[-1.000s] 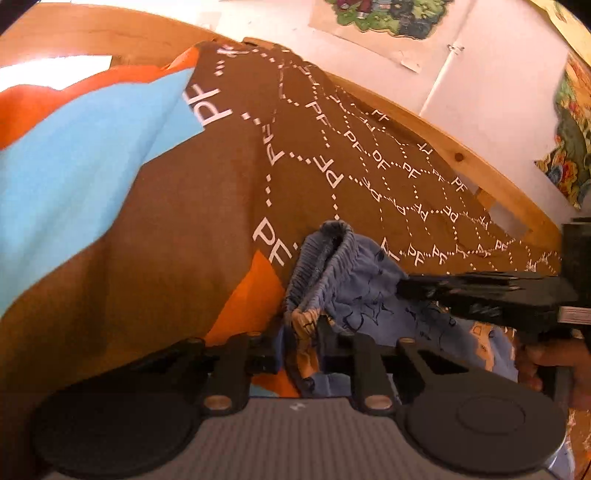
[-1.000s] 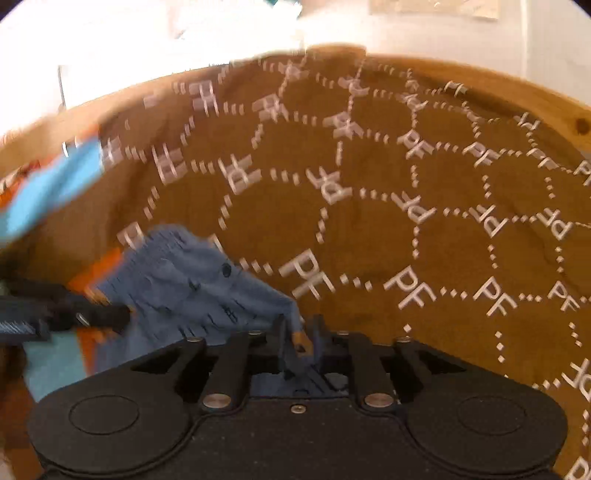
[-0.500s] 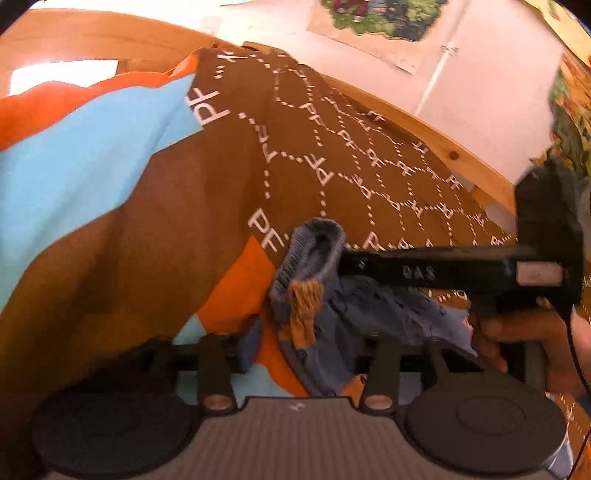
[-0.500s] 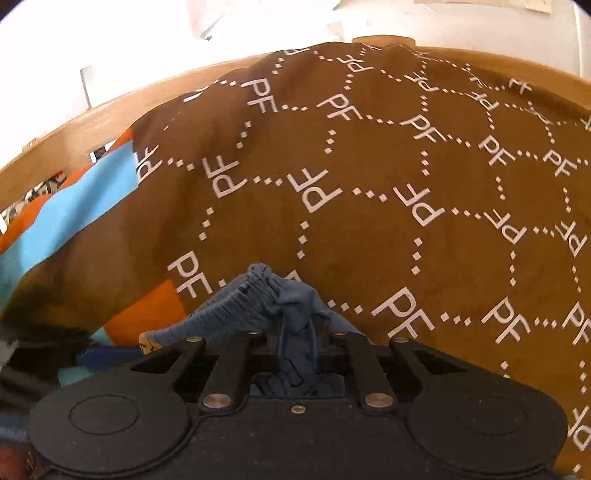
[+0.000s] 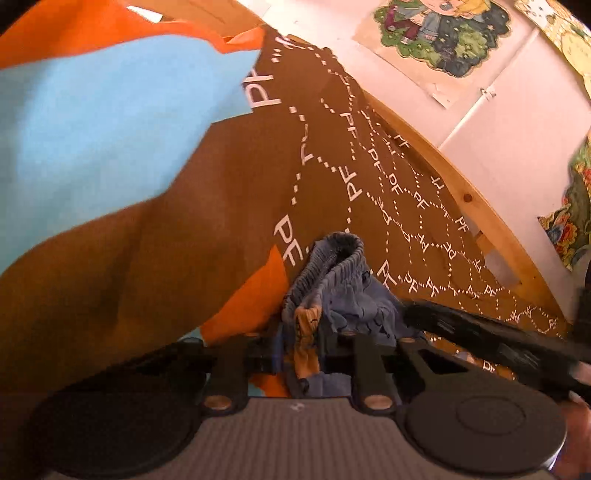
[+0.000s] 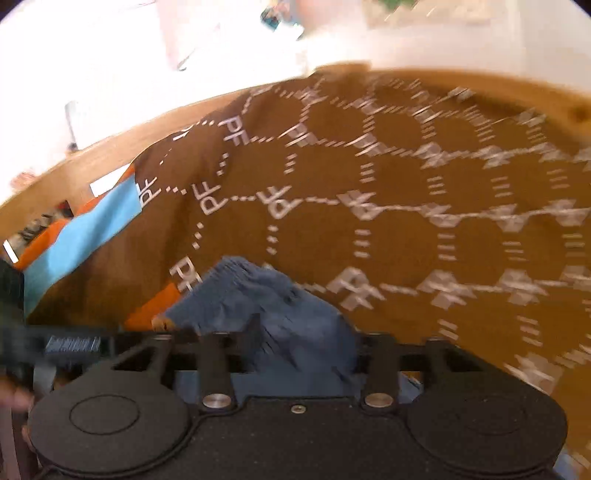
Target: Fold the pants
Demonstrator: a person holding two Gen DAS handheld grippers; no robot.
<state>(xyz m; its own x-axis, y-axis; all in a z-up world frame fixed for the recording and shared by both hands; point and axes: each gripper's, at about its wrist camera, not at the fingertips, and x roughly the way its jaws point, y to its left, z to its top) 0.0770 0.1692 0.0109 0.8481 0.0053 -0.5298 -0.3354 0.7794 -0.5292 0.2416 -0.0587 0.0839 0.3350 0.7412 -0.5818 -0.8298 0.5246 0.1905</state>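
Note:
Small blue pants (image 5: pixel 343 295) with a gathered elastic waistband lie bunched on a brown "PF" patterned blanket (image 5: pixel 207 229). My left gripper (image 5: pixel 301 356) is shut on the waistband fabric. In the right wrist view the pants (image 6: pixel 280 314) sit between the jaws of my right gripper (image 6: pixel 299 350), which stand wide apart. The right gripper also shows as a blurred black bar in the left wrist view (image 5: pixel 491 339).
The blanket has light blue (image 5: pixel 92 129) and orange (image 5: pixel 247 299) patches. A wooden bed rail (image 5: pixel 491 218) runs along the far edge, with a white wall and posters (image 5: pixel 432 29) behind. The right wrist view is motion-blurred.
My left gripper has closed on the waistband. My right gripper has opened wide, letting go of the pants, and has swung to the right.

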